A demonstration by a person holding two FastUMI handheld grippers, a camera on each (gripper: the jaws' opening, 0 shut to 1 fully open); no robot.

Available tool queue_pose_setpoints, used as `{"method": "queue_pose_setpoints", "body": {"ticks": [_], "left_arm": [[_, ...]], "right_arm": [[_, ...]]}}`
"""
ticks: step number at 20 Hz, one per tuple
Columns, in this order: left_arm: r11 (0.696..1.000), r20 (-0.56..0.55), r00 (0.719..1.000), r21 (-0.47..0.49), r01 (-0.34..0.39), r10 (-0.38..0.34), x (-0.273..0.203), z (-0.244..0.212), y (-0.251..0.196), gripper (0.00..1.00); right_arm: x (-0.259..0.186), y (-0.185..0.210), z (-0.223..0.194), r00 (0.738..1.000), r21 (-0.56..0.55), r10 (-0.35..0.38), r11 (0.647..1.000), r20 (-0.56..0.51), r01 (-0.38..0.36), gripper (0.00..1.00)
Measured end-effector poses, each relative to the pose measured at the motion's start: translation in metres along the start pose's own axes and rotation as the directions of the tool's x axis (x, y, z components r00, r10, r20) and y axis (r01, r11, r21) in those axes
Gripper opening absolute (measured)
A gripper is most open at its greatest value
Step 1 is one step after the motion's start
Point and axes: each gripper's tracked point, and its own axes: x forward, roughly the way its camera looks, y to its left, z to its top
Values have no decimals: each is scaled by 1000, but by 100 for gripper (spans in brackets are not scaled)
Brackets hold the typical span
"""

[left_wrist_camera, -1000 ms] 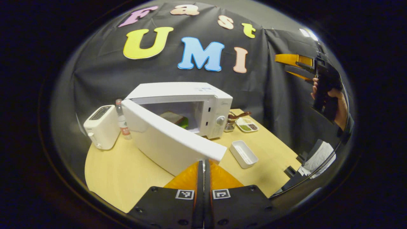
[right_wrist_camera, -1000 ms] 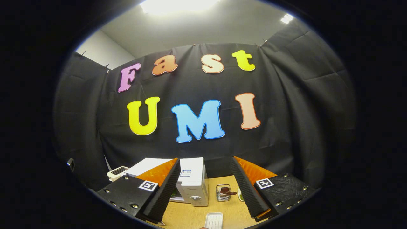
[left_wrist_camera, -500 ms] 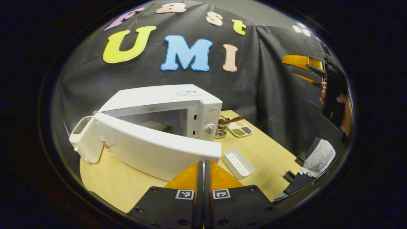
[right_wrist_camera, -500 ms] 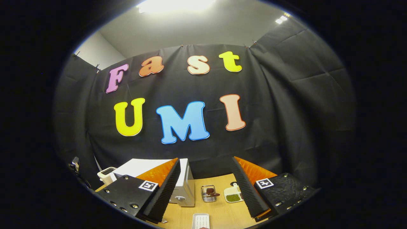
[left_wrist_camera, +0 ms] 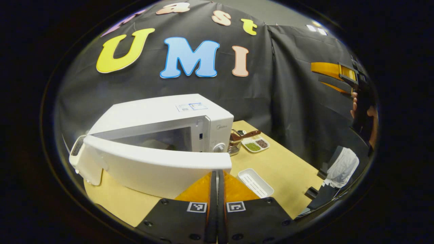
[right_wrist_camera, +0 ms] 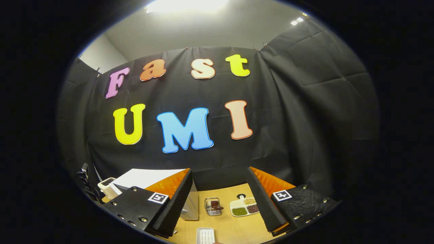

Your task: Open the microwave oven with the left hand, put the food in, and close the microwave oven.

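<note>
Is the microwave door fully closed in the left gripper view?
No, the door stands ajar, leaving a gap to the microwave.

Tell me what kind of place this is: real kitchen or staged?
Staged, most likely: a recording booth dressed as a kitchen counter. Black cloth wall hangs behind a wooden table holding a microwave, a toaster and a divided snack plate.

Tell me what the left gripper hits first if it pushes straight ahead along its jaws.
Most likely the microwave door. The left gripper, jaws together, points at the door's free edge and looks at or nearly against it; actual contact is hard to judge. The door stands partly open.
</note>
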Motion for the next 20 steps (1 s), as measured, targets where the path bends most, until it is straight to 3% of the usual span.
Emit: {"method": "queue_pose_setpoints", "body": {"ticks": [3,20], "left_arm": [[1000,10,1000,19,-8,8,13,7,1,7],[995,47,996,-74,-69,73,76,42,24,7]], "right_arm": [[1,-11,5,1000,-2,-21,1000,5,21,96],[15,-33,12,998,-26,-54,998,11,54,96]]}}
